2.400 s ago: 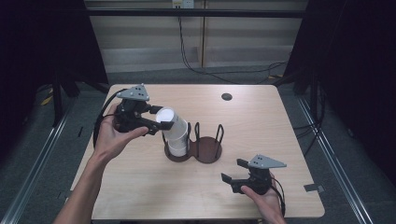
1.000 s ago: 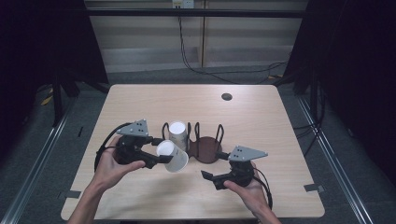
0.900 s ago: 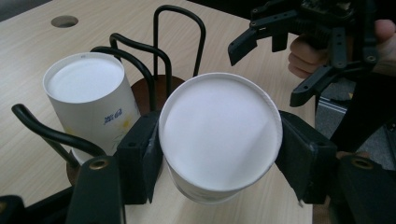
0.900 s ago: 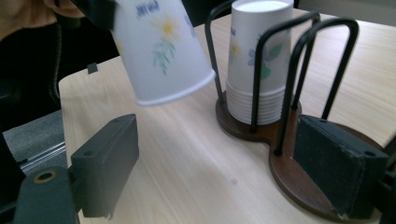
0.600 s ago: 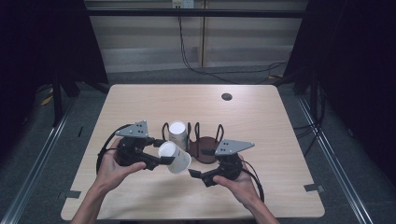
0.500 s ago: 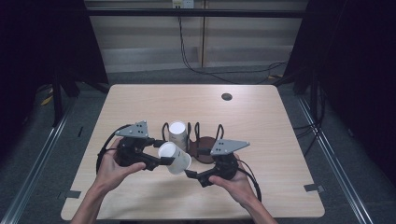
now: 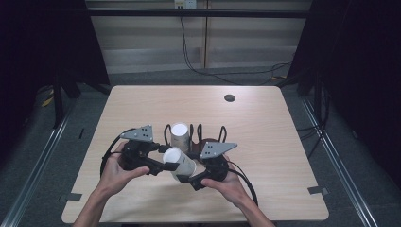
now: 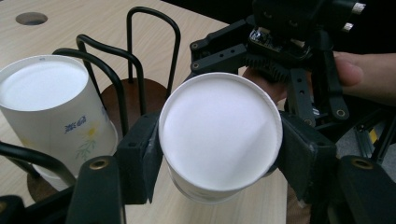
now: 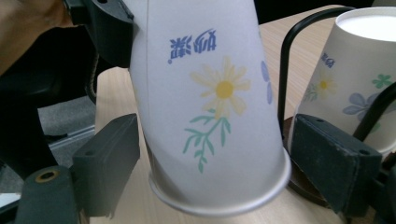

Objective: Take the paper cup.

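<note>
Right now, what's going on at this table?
A person holds a gripper in each hand. The left gripper is clamped on a paper cup lifted off the table. The right gripper has been closing, its jaws around that cup's rim end but not yet pressing. A second cup stands in the wire rack.
</note>
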`<state>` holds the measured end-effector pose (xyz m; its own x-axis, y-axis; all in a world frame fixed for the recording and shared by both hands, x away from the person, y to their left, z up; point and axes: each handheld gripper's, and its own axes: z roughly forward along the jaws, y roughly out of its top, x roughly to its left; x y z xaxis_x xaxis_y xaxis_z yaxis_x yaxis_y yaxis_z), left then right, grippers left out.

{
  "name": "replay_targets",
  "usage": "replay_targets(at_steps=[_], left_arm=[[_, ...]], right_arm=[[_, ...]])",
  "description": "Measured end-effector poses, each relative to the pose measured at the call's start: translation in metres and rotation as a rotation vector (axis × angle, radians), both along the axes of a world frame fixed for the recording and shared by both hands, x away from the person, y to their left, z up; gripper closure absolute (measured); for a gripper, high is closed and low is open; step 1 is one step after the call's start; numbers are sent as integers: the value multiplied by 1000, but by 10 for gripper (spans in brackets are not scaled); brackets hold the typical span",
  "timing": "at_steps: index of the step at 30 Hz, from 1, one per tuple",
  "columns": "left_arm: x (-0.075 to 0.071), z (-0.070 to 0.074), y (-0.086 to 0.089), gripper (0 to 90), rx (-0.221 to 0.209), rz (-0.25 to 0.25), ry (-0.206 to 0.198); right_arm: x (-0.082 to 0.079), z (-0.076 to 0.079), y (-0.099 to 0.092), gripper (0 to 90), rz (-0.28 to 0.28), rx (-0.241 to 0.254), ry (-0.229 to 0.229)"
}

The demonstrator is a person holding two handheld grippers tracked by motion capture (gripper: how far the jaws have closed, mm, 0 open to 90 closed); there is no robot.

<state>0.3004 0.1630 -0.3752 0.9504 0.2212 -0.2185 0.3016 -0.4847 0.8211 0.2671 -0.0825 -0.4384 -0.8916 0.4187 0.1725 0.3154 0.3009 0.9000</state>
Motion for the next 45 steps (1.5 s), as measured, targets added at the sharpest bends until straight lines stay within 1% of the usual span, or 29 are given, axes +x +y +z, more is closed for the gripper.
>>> replay_targets(at_steps=[3,7,11,13,14,16,18,21,28,34,36,38,39,40,42,43,45], left_arm=[[-1,-1,-1,369,6,-3,2],[0,-1,0,370,-4,-5,13],[-1,-1,-2,369,-5,-16,16],[-2,-1,-3,369,0,-20,15],[-2,-1,-3,369,-5,-22,18],[-2,0,-3,369,-12,-23,21],[-2,0,-2,369,-7,-22,19],[-1,0,-1,369,-16,-25,26],[1,-2,1,357,-30,-11,42],[1,-3,0,350,-19,-9,28],[2,-3,0,310,-17,4,24],[2,-4,0,275,-17,3,23],[2,-4,-1,270,-17,2,19],[1,-4,-1,252,-16,4,20],[2,-5,-1,213,-23,5,36],[2,-5,-1,212,-24,5,36],[2,-4,-1,208,-28,5,25]], right_arm=[[-1,-1,0,149,-10,8,-1],[0,-4,1,151,-1,25,1],[-1,-6,4,162,8,28,-8],[-2,-7,6,172,10,21,-12],[-3,-7,6,180,8,18,-17],[-3,-7,7,182,10,20,-16],[-3,-7,6,200,13,19,-14],[-4,-6,6,215,12,12,-29],[-5,-5,4,241,7,8,-42],[-4,-5,2,254,1,-1,-43],[-4,-4,2,257,0,1,-44],[-4,-3,2,260,2,1,-43],[-4,-3,1,306,1,1,-44],[-5,-3,1,303,1,0,-47],[-4,-2,0,306,-6,-1,-44],[-4,-2,-1,306,-7,0,-40],[-3,-2,-1,307,-10,-6,-39]])
